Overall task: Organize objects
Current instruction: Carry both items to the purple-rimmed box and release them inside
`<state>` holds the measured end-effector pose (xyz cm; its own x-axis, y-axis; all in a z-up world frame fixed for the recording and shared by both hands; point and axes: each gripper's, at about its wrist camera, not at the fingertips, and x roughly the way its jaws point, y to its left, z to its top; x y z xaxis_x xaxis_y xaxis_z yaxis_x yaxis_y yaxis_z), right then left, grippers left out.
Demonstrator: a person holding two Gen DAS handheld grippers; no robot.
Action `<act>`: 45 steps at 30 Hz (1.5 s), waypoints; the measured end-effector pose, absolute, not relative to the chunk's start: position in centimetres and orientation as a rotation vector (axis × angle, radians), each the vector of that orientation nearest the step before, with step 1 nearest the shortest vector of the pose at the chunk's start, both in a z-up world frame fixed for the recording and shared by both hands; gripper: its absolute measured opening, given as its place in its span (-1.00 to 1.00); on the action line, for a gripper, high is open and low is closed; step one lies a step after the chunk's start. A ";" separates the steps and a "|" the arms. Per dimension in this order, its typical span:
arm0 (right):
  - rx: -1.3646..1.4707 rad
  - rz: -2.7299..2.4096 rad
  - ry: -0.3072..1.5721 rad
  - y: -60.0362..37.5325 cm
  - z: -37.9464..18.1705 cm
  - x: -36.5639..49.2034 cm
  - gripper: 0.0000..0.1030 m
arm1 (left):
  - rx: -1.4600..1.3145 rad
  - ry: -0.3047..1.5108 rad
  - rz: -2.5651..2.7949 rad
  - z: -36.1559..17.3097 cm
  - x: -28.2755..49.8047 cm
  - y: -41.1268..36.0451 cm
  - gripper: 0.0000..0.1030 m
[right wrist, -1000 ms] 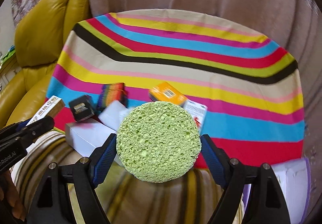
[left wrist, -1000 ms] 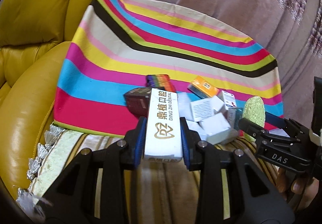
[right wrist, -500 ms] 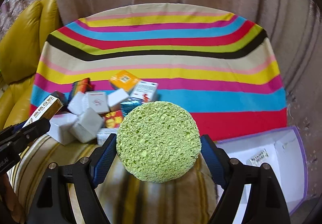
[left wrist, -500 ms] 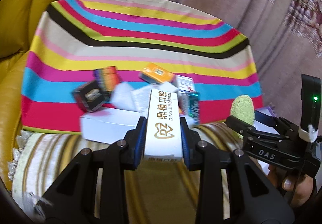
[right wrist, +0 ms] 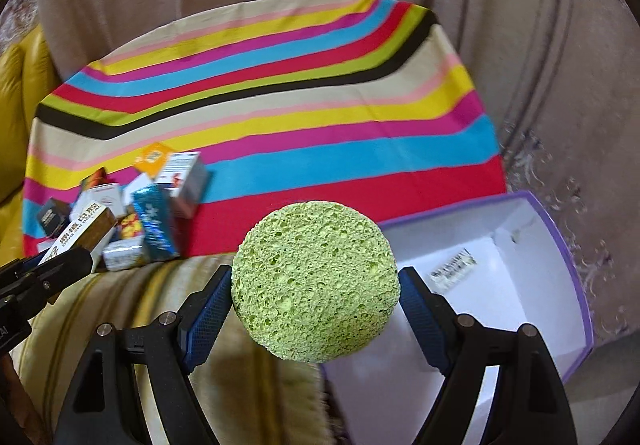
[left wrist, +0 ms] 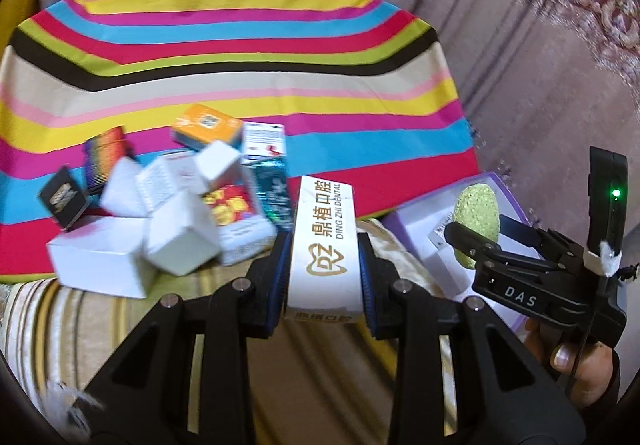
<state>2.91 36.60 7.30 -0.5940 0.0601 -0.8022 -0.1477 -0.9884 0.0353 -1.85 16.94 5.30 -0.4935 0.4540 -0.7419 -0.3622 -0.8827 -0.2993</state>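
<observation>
both views swung right: purple-edged box (right wrist: 520, 285) now lower right. left gripper (left wrist: 324, 257) clamps dental box (left wrist: 325, 241), right gripper (right wrist: 316, 297) clamps green sponge (right wrist: 316, 281); drop-off likely next.

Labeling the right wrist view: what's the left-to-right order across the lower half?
left tool with dental box → teal box → green sponge in right tool → purple-rimmed open box

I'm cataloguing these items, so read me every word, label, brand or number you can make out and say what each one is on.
"鼎植口腔" and "DING ZHI DENTAL", with an "RZ"-like logo: on the white dental box held in the left gripper.
"DAS": on the body of the right gripper, which holds the green sponge.
Sticker inside the purple-edged box: too blurred to read.
Print on the small boxes in the pile: too blurred or small to read.
</observation>
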 end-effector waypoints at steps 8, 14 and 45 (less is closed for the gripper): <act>-1.336 2.596 0.213 40.8 6.6 4.0 0.60 | -1.225 -0.090 2.240 4.9 -1.8 22.0 -0.30; -1.323 2.525 0.262 43.4 6.3 4.8 0.60 | -1.232 -0.060 2.149 4.4 -1.9 25.6 -0.30; -1.388 2.580 0.339 41.7 6.6 4.1 0.64 | -1.196 -0.209 2.159 4.9 -2.0 23.2 0.13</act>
<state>4.08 41.74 6.63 -0.5424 0.0599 -0.8380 -0.2745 -0.9553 0.1094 -2.03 23.23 4.91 -0.3703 0.6108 -0.6999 -0.4650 -0.7741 -0.4295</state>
